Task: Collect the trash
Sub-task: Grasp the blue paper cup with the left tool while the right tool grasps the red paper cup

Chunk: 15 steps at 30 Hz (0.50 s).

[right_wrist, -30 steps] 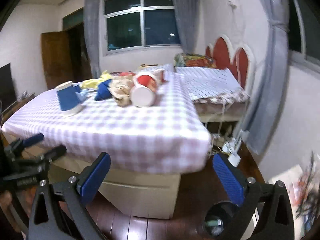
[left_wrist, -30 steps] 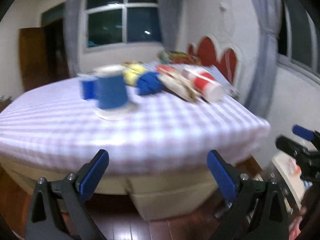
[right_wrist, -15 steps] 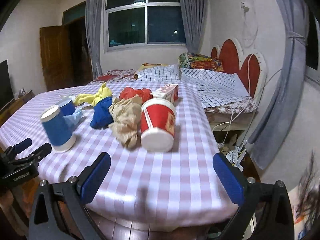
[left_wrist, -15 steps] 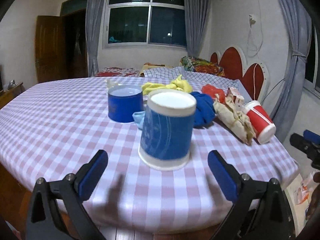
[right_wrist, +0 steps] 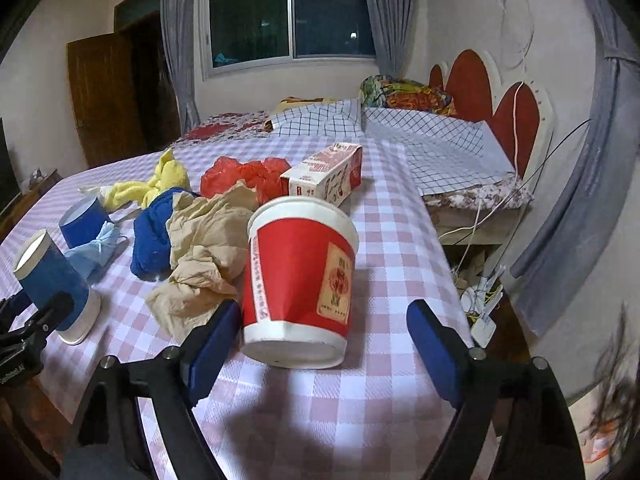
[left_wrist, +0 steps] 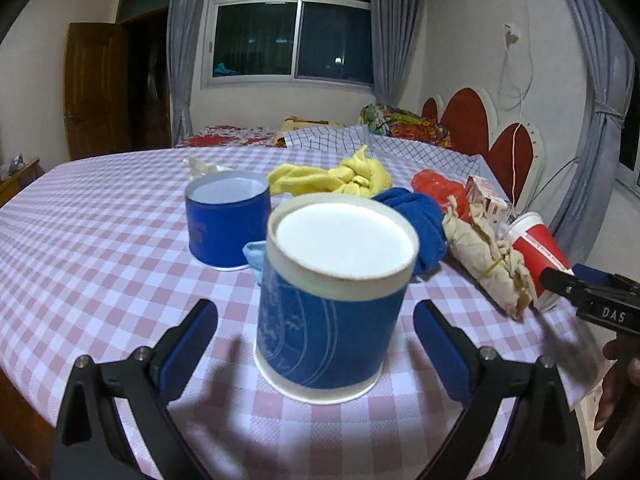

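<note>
At the lower centre of the left wrist view, the left gripper (left_wrist: 316, 336) has its blue-padded fingers spread wide on either side of an upside-down blue paper cup (left_wrist: 336, 296), with clear gaps between pads and cup, so it holds nothing. The cup stands on a pink-and-white checked tablecloth (left_wrist: 100, 248). Behind it, toward the centre left of the frame, a second blue cup (left_wrist: 228, 224) stands upright, with a pale blue crumpled wad (left_wrist: 254, 254) just beside its base. Further back lie a yellow cloth (left_wrist: 332, 178) and a dark blue cloth (left_wrist: 420, 220). To the right, a crumpled brown paper bundle (left_wrist: 488, 256) lies next to a red paper cup (left_wrist: 538, 248) at the right edge, where the tip of the right gripper (left_wrist: 576, 284) enters. In the right wrist view, the right gripper (right_wrist: 320, 344) also has its fingers wide apart around the base of the red paper cup (right_wrist: 300, 280), which stands upside down at centre frame; the left pad sits just beside the cup and the right pad well apart from it, gripping nothing. Behind the cup are a crumpled red plastic bag (right_wrist: 244, 178) and a small red-and-white carton (right_wrist: 326, 172) lying on its side.
</note>
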Motion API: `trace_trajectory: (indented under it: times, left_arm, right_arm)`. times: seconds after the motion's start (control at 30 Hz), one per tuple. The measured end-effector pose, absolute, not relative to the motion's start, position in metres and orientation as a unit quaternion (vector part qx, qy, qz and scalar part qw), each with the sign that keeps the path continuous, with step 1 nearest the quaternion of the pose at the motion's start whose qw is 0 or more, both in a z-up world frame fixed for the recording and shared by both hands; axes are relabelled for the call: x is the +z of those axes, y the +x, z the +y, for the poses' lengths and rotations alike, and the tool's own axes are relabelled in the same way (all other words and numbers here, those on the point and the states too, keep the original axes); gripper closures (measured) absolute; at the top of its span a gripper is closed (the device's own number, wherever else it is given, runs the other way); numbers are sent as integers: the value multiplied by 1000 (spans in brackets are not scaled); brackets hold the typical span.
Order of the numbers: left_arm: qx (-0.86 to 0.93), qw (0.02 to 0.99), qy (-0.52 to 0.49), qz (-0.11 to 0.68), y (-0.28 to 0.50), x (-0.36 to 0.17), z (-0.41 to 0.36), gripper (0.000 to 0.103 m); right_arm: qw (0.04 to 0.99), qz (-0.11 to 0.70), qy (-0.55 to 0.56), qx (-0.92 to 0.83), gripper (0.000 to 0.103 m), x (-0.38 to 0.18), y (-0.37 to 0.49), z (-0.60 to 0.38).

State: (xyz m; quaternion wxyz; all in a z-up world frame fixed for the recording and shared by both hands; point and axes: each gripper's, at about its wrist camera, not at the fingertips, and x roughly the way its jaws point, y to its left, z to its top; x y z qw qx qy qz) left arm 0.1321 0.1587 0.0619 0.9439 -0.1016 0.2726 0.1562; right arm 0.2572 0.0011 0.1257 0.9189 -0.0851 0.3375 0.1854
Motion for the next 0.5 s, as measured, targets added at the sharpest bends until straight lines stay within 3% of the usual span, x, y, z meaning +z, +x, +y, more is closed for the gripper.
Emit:
trace_trajectory:
  times: [0.2,0.4,0.47,0.5]
  left_arm:
    - [152,942,-104,281,135,59,158,15]
    - [144,941,-102,290,139,58,156,33]
    - [142,941,-99,289,141,59,154,36]
    - [136,943,-99,286,140,60,153,37]
  right_arm:
    - [916,342,-79,195,20,123,263,4]
    - [912,350,-78,200,21,121,268,11]
    - [907,360,-66,208,44,119,273,8]
    - [910,355,-59,208,44,120,273,6]
